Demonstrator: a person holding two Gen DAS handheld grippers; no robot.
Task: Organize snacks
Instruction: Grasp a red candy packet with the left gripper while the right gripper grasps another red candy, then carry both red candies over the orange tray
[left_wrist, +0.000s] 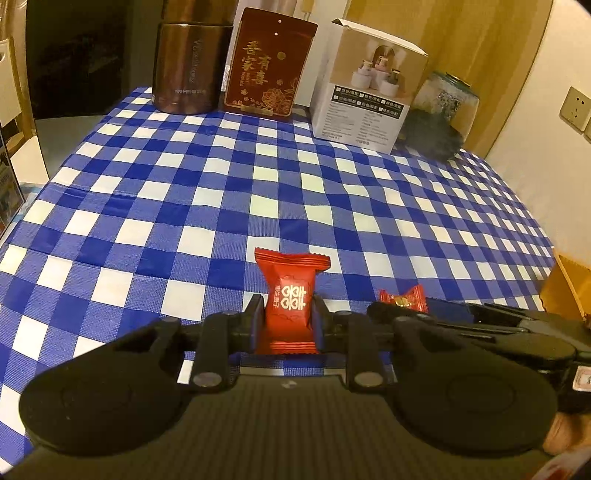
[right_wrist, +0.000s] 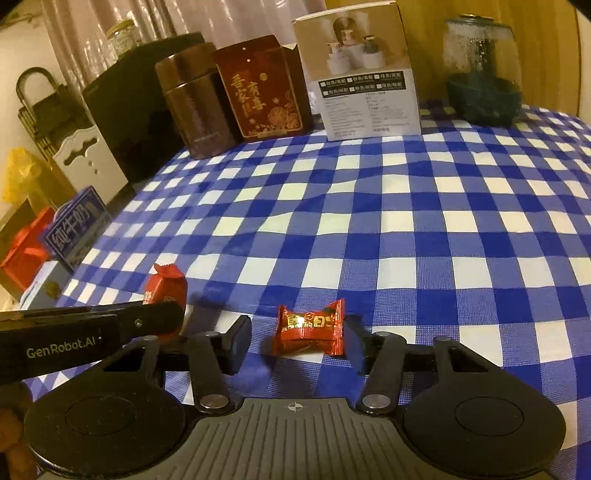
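At lower centre, my left claw (left_wrist: 289, 321) pinches a red foil-wrapped square candy (left_wrist: 290, 301) upright above the blue-and-white checked worktop (left_wrist: 221, 192), while my half-open right claw (right_wrist: 297, 341) straddles a crinkled red-and-gold wrapped candy (right_wrist: 309, 328), apparently poised to grasp.
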